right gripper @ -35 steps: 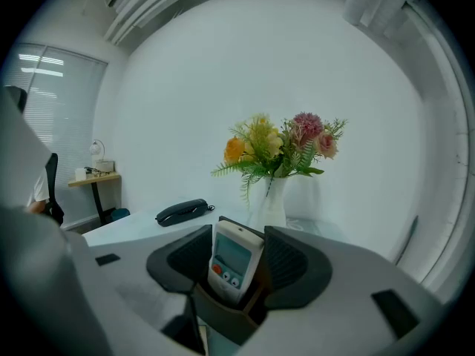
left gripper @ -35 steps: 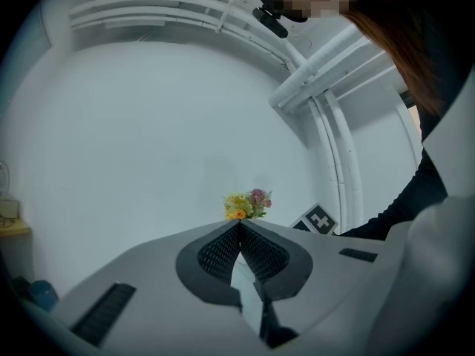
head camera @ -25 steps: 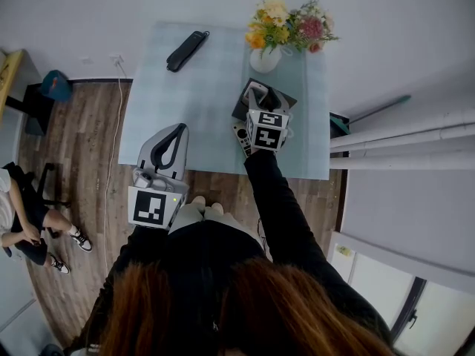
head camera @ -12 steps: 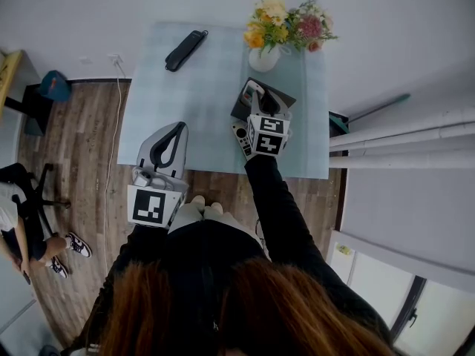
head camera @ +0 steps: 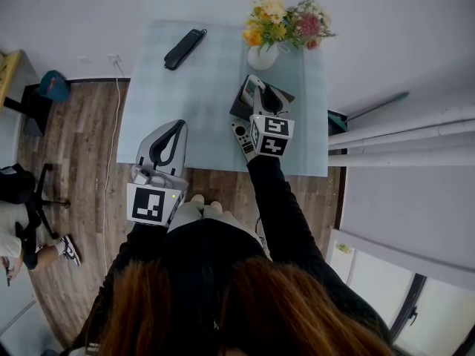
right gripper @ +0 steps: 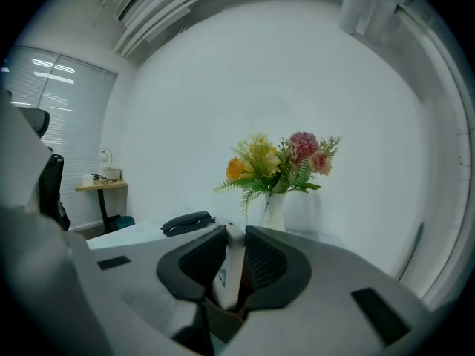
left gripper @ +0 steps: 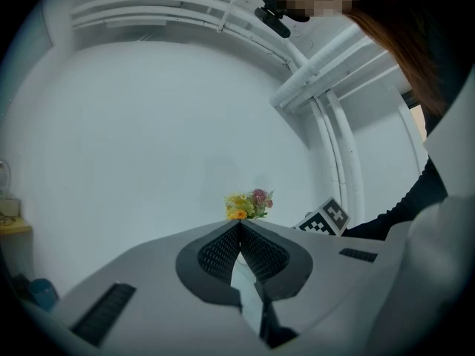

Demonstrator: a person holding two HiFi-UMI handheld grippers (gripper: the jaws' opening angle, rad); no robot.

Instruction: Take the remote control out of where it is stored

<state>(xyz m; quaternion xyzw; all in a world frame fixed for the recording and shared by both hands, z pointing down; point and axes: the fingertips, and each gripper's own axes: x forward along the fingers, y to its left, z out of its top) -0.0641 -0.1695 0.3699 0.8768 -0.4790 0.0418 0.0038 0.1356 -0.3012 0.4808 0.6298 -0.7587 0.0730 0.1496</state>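
Table [head camera: 208, 95] carries one black case [head camera: 185, 49], one grey remote [head camera: 241, 136], one dark holder [head camera: 286, 96], one vase [head camera: 262, 56]. Left gripper's [head camera: 178, 126] jaws meet, empty; right gripper's [right gripper: 234, 236], just closing, clamp the white remote control [right gripper: 232, 259] between them (upright, at the holder).

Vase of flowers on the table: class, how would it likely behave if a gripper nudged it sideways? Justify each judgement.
The vase would probably tip easily: the flowers spread far wider than its small base. It looks smooth and glazed, so it is likely slippery to grip and breakable if it toppled onto the table.
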